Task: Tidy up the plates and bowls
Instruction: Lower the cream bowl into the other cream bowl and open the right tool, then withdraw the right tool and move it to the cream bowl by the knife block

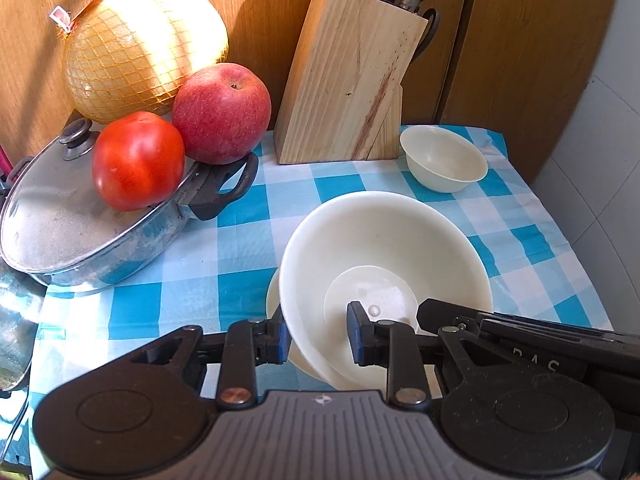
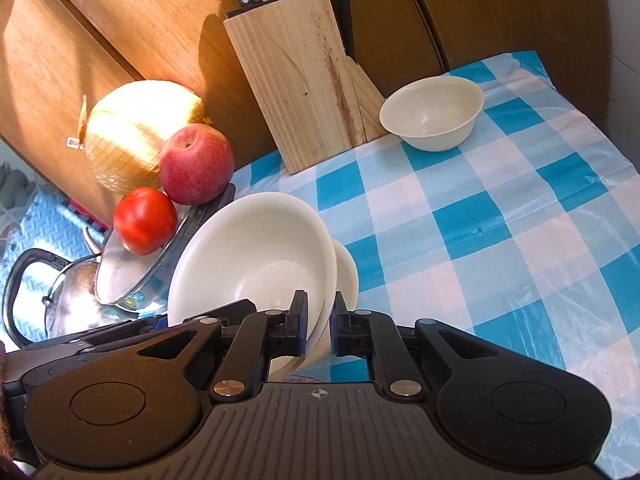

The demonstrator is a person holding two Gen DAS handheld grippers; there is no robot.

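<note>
Progress looks partial: left wrist view shows the large bowl (image 1: 384,276) tilted, nested over a second pale dish (image 1: 276,300) whose rim peeks out at its left and lower edge, both near the camera on the checked tablecloth (image 1: 224,256); whether that lower piece is a plate or another bowl cannot be told. Left gripper (image 1: 318,334) straddles the large bowl's near rim, one blue pad outside the wall and one inside, jaws at a middling gap; pads look close to the wall but firm contact cannot be confirmed, so hold is uncertain. Right gripper's black body enters at right, just beside the bowl. Small bowl (image 1: 442,158) sits alone at far right, beside the knife block (image 1: 352,76), well apart from the stack. Pot (image 1: 80,216) with lid at left carries a tomato (image 1: 138,160) and an apple (image 1: 222,114), netted pomelo (image 1: 140,48) behind. Right wrist view: right gripper (image 2: 319,326) has narrow jaws pinching the stacked rims of the large bowl (image 2: 256,256) and the dish beneath (image 2: 348,276), which appear lifted and tipped. Small bowl (image 2: 432,118) stands far, untouched, next to the knife block (image 2: 296,84). Kettle (image 2: 60,300) at near left. Judgement: two pieces gathered, small bowl left to join them, stack not yet set down level
</note>
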